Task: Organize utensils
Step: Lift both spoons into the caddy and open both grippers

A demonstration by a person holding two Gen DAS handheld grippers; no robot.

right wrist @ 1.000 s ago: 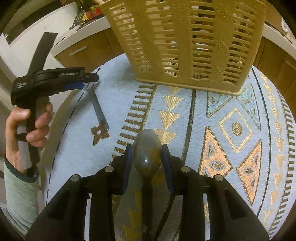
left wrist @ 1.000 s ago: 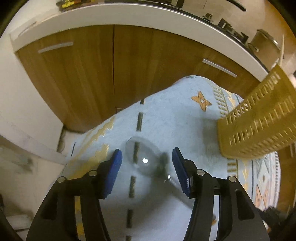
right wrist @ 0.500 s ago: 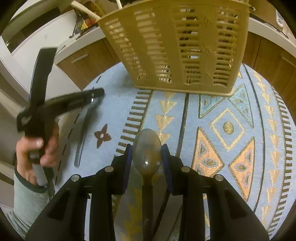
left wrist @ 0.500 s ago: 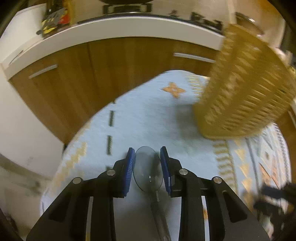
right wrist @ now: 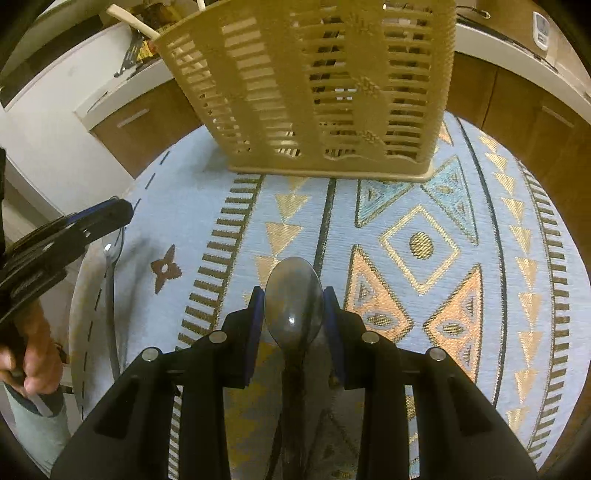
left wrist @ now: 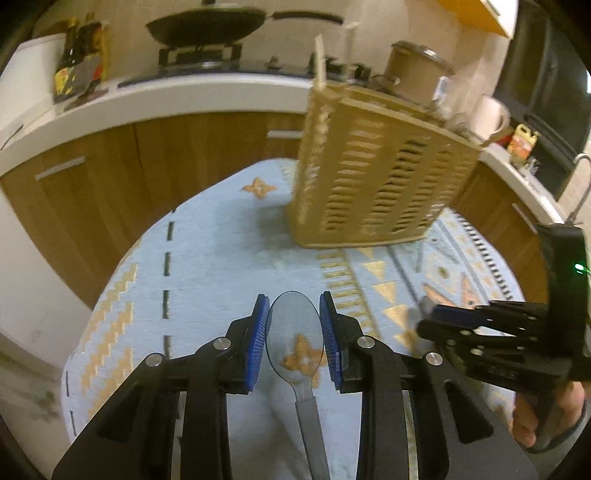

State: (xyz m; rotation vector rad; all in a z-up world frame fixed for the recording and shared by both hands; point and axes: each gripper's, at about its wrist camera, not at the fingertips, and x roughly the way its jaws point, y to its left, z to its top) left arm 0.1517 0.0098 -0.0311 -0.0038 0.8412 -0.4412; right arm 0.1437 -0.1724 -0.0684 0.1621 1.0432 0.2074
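From the left wrist view, the left tool (left wrist: 293, 334) has its 2 blue pads pressed against the bowl of a metal spoon (left wrist: 295, 336), whose handle runs back between the black arms toward the camera. The spoon is held above a round worktop covered by a light blue patterned cloth (left wrist: 221, 251). Farther on, a tan slotted utensil basket (left wrist: 373, 177) stands on the cloth, with a pale stick rising from its near corner. To the right, the right tool (left wrist: 424, 317) reaches in from the side, gripped by a hand (left wrist: 546, 417) at the frame edge. Behind the worktop are wooden cabinet doors (left wrist: 129, 173), a white counter, a dark pan (left wrist: 210, 27) on a stove and a metal pot (left wrist: 413, 70).

From the right wrist view, the right tool (right wrist: 293, 314) pinches the bowl of a darker spoon (right wrist: 293, 299) between its blue pads, handle pointing back toward the camera. It sits above the cloth's gold triangle band. The basket (right wrist: 314, 85) stands straight ahead at the far side of the cloth (right wrist: 424, 240). At the left edge, the left tool (right wrist: 92, 225) enters the frame, held by a hand (right wrist: 33, 362), with its spoon (right wrist: 110, 295) seen edge-on, hanging near the cloth's rim.
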